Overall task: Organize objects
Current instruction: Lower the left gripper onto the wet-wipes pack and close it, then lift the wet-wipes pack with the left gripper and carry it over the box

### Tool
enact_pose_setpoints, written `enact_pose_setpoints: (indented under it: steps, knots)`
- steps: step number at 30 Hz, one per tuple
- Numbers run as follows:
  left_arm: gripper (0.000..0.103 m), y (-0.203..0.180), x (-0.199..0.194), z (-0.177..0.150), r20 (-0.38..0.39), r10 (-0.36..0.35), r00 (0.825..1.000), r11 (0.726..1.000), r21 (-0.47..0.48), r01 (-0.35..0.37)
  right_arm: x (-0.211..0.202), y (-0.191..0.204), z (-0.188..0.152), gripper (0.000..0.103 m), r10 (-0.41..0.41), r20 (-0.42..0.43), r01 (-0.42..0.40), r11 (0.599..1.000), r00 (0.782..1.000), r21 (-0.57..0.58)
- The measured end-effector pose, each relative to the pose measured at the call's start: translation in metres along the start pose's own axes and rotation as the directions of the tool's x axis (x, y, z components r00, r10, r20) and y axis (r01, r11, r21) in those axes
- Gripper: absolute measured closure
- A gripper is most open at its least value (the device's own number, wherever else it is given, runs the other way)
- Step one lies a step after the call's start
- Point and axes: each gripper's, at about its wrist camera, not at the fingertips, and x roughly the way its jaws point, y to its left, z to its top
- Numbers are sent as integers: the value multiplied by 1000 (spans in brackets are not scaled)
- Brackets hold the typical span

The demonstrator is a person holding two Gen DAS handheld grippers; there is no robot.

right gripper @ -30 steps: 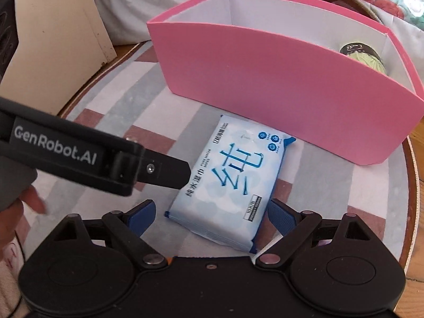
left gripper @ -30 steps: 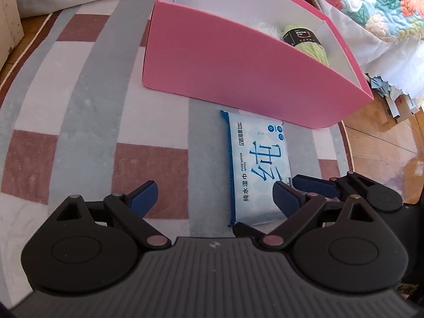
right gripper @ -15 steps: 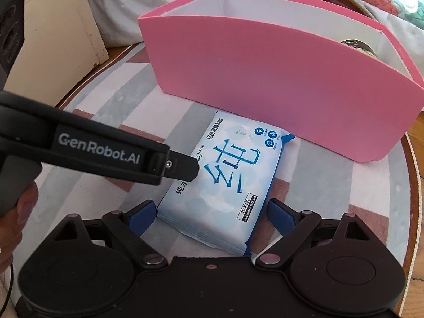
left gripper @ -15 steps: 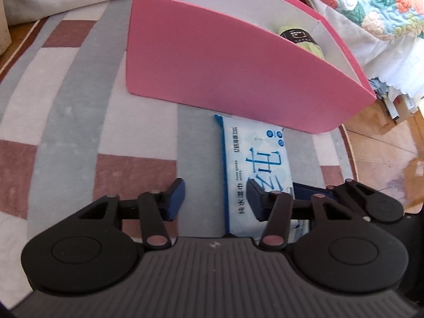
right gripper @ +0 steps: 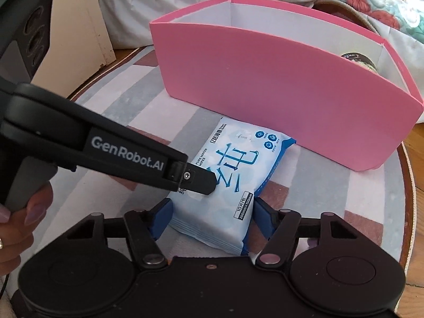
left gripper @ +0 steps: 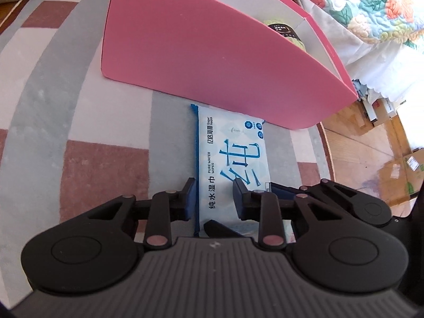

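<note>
Yarn skein already in the pink box; wet wipes pack on the rug just in front of it, left gripper just closed onto its near-left edge, right gripper closing across its near end; lift and drop-in remain.

Wipes pack flat on rug, just before box front wall. Yarn ball inside box, right end.

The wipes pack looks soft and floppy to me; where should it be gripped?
Grip the wipes pack across its narrow width at the near end, from above. It lies flat on the rug with the pink box close behind, so only the long edges are free.
</note>
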Motion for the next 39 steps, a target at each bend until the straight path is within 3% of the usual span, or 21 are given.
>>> enact_pose_setpoints:
  steps: [7, 15, 28, 32, 39]
  knots:
    - [72, 1, 1, 0, 31, 3, 1000, 1000, -21, -2, 6, -13, 3, 27, 53, -3, -52, 997, 999, 64]
    - [71, 1, -5, 0, 36, -62, 997, 998, -29, 63, 3, -3, 4, 34, 29, 3, -29, 1000, 1000, -10]
    - [71, -18, -30, -1, 64, -62, 996, 998, 12, 61, -16, 5, 16, 30, 42, 49, -40, 998, 998, -43]
    - [71, -25, -39, -3, 41, -28, 999, 999, 47, 26, -31, 5, 14, 30, 58, 52, -55, 997, 997, -53]
    - [71, -23, -58, -8, 33, -36, 999, 998, 47, 35, -49, 23, 6, 27, 79, 49, -74, 994, 996, -85]
